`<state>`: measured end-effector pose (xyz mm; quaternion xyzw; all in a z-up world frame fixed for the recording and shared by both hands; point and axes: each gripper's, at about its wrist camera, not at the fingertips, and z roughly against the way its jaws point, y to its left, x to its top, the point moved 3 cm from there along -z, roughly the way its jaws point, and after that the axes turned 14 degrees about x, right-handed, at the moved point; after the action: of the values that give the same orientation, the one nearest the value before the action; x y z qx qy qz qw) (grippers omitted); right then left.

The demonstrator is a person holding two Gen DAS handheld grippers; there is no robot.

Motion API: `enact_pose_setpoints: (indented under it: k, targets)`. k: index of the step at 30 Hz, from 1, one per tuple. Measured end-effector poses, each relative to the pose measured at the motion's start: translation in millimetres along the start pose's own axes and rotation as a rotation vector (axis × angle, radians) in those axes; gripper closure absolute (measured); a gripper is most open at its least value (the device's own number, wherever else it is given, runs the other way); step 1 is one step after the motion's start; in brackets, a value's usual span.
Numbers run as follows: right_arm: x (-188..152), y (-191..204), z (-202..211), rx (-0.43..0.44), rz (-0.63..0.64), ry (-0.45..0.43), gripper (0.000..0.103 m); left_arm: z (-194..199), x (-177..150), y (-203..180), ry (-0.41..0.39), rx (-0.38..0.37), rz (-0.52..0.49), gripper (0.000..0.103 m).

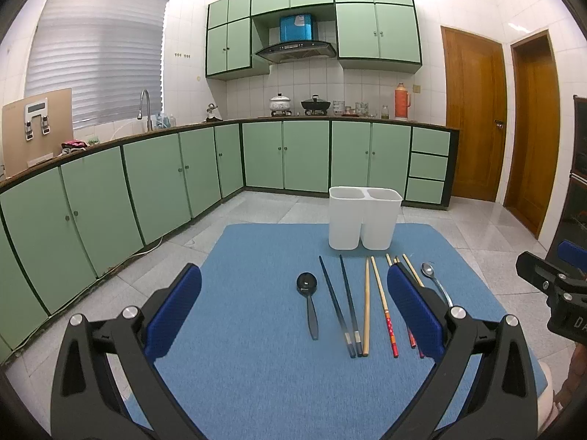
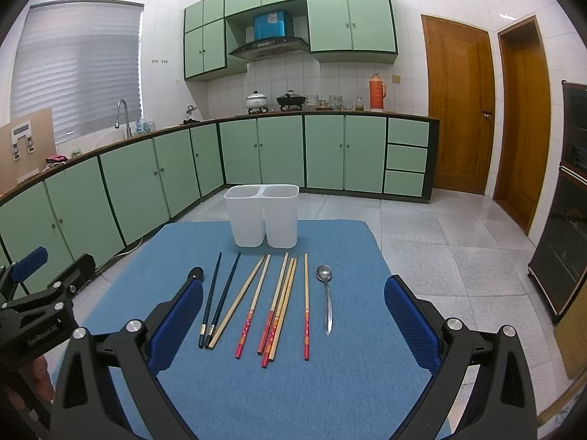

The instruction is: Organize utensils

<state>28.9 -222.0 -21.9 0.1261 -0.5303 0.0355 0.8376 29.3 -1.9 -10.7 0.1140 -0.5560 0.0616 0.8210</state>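
A white two-compartment holder (image 1: 363, 220) (image 2: 262, 216) stands upright at the far edge of the blue mat (image 1: 249, 366) (image 2: 348, 385), and both compartments look empty. In front of it, utensils lie in a row. From left to right they are a black spoon (image 1: 308, 300), two dark blue chopsticks (image 1: 341, 304) (image 2: 218, 297), several bamboo chopsticks with red ends (image 1: 381, 304) (image 2: 279, 304), and a metal spoon (image 1: 434, 282) (image 2: 326, 293). My left gripper (image 1: 293, 286) hovers open over the row's left half. My right gripper (image 2: 293, 286) hovers open over the right half. Neither holds anything.
The mat lies on a grey tiled floor. Green base cabinets (image 1: 146, 183) run along the left and back. Two wooden doors (image 2: 458, 102) stand at the right, and a dark cabinet (image 2: 565, 201) is at the far right. A cardboard piece (image 2: 572, 337) lies near it.
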Motion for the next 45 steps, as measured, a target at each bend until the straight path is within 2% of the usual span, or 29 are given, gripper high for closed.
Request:
enact_pose_setpoints:
  k: [45]
  targets:
    - [-0.3,-4.0,1.2,0.001,0.001,-0.012,0.006,3.2,1.5,0.6,-0.007,0.002,-0.002,0.005]
